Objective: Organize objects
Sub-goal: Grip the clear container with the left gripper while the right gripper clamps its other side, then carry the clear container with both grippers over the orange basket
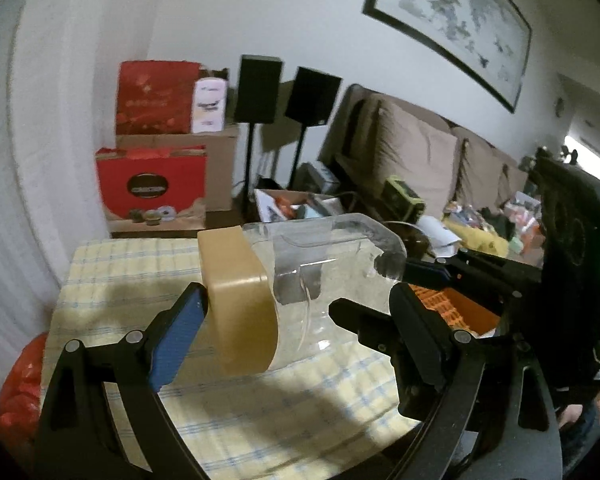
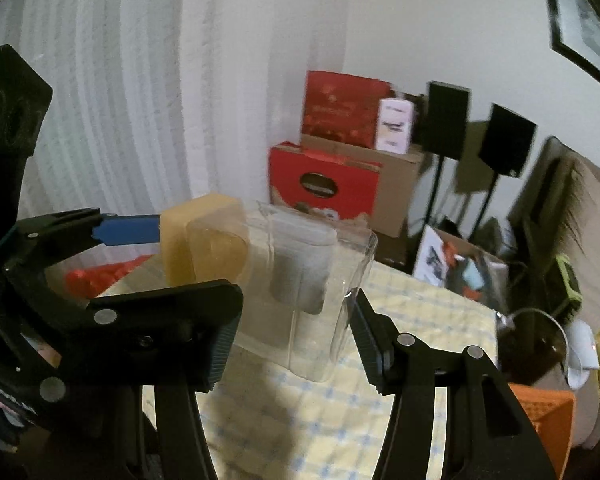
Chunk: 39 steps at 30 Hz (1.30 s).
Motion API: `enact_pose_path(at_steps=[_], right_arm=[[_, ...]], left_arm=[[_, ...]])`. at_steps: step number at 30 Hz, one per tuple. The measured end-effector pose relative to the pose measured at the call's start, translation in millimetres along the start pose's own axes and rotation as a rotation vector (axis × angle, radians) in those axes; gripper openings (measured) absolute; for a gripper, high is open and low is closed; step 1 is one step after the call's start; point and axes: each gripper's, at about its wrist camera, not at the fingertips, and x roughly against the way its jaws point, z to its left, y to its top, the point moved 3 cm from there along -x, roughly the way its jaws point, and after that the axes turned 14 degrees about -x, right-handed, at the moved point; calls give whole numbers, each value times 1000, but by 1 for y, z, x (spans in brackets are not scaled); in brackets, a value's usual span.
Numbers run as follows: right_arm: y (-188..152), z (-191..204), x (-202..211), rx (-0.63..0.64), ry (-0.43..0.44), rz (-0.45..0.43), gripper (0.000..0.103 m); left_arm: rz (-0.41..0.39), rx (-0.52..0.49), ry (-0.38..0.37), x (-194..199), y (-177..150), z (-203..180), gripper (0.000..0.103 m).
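Observation:
A clear plastic container with a tan lid lies on its side, held in the air above a table with a yellow checked cloth. A grey insert shows inside it. My left gripper spans it lengthwise. Its blue pad presses on the lid and its other finger meets the clear base end. My right gripper is shut across the clear body, one finger on each side wall.
Red boxes sit on cardboard cartons beyond the table, beside two black speakers on stands. A cluttered sofa runs along the right wall. An orange crate stands right of the table, a red bag to its left.

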Motion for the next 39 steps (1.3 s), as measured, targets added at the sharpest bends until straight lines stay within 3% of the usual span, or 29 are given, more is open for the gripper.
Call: enact_pose_path(at_steps=[10, 21, 39], right_arm=[[-8, -54, 62, -81, -93, -49, 56], [-26, -119, 124, -159, -219, -95, 56], [-58, -193, 165, -297, -266, -128, 56]], left_arm=[[36, -91, -20, -11, 32, -84, 88], [44, -183, -100, -33, 52, -176, 87], [93, -232, -177, -63, 55, -250, 87]])
